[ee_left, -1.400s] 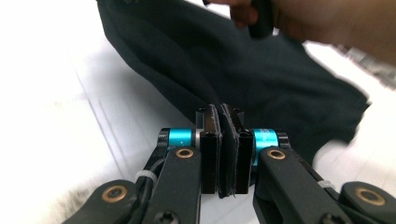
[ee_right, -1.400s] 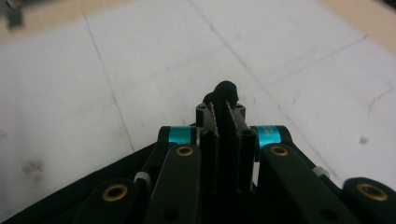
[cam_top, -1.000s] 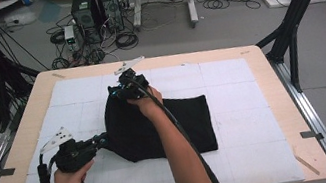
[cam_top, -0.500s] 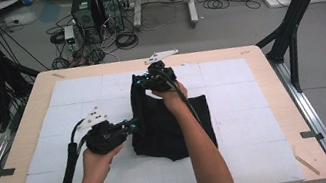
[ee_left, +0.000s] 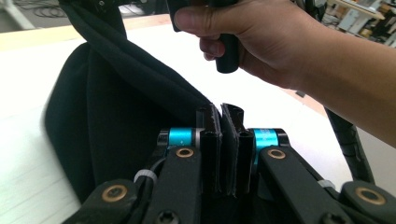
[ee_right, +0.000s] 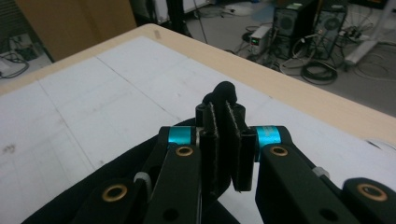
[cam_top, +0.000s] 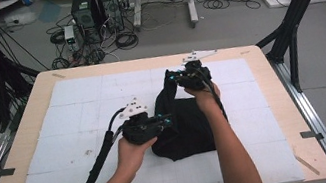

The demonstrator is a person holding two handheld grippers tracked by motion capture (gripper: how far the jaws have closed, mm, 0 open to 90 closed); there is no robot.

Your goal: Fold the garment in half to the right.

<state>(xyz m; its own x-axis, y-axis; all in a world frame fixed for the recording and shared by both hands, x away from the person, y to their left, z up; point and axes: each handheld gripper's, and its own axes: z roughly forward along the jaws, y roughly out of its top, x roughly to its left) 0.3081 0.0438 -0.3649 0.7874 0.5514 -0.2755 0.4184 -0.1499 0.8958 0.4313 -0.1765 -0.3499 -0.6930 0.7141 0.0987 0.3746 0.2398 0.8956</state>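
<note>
One black cloth (cam_top: 185, 128) on table (cam_top: 76, 101) — two grippers, left gripper (ee_left: 225, 122) and right gripper (ee_right: 223, 113), both clamping it

My left gripper (ee_left: 223, 122) has black jaws, cyan collars and brass-coloured screws; the right gripper (ee_right: 223, 116) looks the same. Both forearms are bare. A thick black cable (cam_top: 94, 167) trails behind the left gripper.
</note>
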